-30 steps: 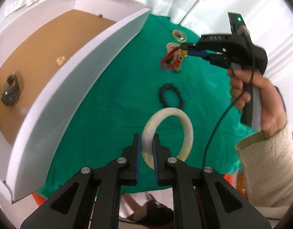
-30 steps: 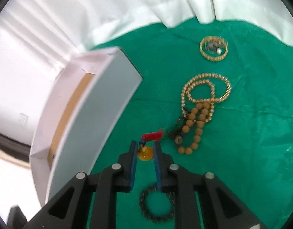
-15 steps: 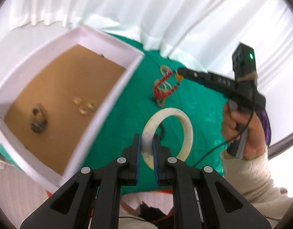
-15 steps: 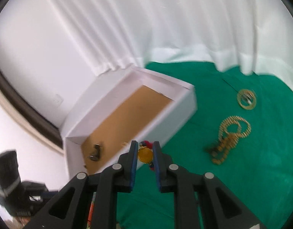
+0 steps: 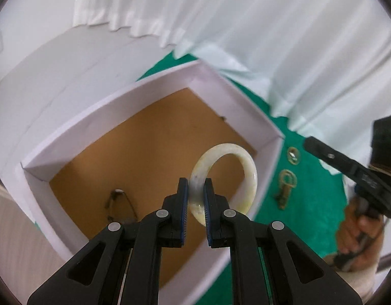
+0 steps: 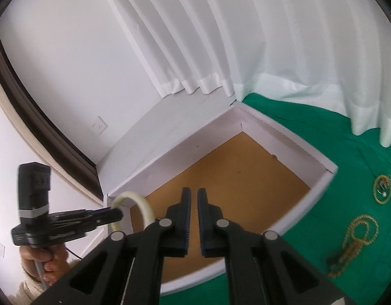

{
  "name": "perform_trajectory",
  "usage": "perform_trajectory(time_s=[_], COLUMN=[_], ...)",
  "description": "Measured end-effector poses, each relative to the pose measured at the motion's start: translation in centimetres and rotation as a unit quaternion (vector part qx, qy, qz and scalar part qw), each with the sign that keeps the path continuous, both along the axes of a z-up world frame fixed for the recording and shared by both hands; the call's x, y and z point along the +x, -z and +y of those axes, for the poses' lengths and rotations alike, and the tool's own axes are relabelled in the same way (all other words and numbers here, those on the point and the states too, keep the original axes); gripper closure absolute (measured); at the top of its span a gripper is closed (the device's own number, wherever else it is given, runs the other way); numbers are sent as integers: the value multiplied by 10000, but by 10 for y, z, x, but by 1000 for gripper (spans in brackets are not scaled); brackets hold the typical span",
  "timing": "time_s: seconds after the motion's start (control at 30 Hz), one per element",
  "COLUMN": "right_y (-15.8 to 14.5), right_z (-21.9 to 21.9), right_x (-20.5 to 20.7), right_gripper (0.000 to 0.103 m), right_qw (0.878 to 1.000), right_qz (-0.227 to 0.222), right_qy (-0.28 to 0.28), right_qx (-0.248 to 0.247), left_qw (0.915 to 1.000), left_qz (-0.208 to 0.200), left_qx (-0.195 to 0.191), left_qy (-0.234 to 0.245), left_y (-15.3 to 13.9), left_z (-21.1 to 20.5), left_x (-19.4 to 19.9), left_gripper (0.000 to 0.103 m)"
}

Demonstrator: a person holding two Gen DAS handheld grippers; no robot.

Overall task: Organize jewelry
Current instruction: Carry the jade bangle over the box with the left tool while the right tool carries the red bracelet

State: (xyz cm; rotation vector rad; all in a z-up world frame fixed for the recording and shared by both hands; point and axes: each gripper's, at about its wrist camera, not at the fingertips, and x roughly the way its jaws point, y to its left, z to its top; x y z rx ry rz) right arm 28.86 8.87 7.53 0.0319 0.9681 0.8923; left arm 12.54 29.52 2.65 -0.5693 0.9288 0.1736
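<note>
Curtain (image 6: pixel 220 38) hangs white behind a green cloth (image 6: pixel 322 132); gold chains (image 6: pixel 358 239) and a gold ring piece (image 6: pixel 382 189) lie on the cloth beside the white box (image 5: pixel 220 96). Left gripper (image 5: pixel 196 195) is clamped on the pale bangle (image 5: pixel 248 175), which is held upright above the box's brown floor. Right gripper (image 6: pixel 192 203) hangs over the same box, jaws drawn nearly together with nothing visible between them. Dark item (image 5: pixel 119 198) rests inside the box.

1. Glossy, smooth cream stone-like bangle (image 5: pixel 248 175) between the jaws.
2. Matt white card box (image 6: pixel 320 185), brown paper-like floor, beyond them.
3. Green cloth (image 6: pixel 348 147) and shiny gilt chains (image 6: pixel 358 233) to the right.
</note>
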Motion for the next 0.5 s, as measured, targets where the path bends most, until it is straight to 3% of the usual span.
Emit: perform_trajectory(time_s=[0.1,0.2,0.3,0.4,0.5], right_y=[10,25,63,125,171], right_z=[-2,-22,-40,-39,-27], right_x=[10,6,-15,-39,-53], right_gripper=[95,51,50,53,53], right_qw=[9997,9987,9944,9845,9742], right_qz=[172,242,41,209,-273], right_qy=[139,155,-138,-621,-1055], right_qx=[-77,-411,-1043,-1624,-1976], left_qw=[9997,9996,9997,9997,9996], left_qz=[101,107,58,-8,-23], left_qx=[-199,-273,-218,-219,-214], left_qy=[-53,35,105,114,159], left_y=[19,23,20,16,12], left_z=[7,9,6,2,-2], left_x=[5,-1,-10,-17,-21], left_gripper=[93,93,93,93,93])
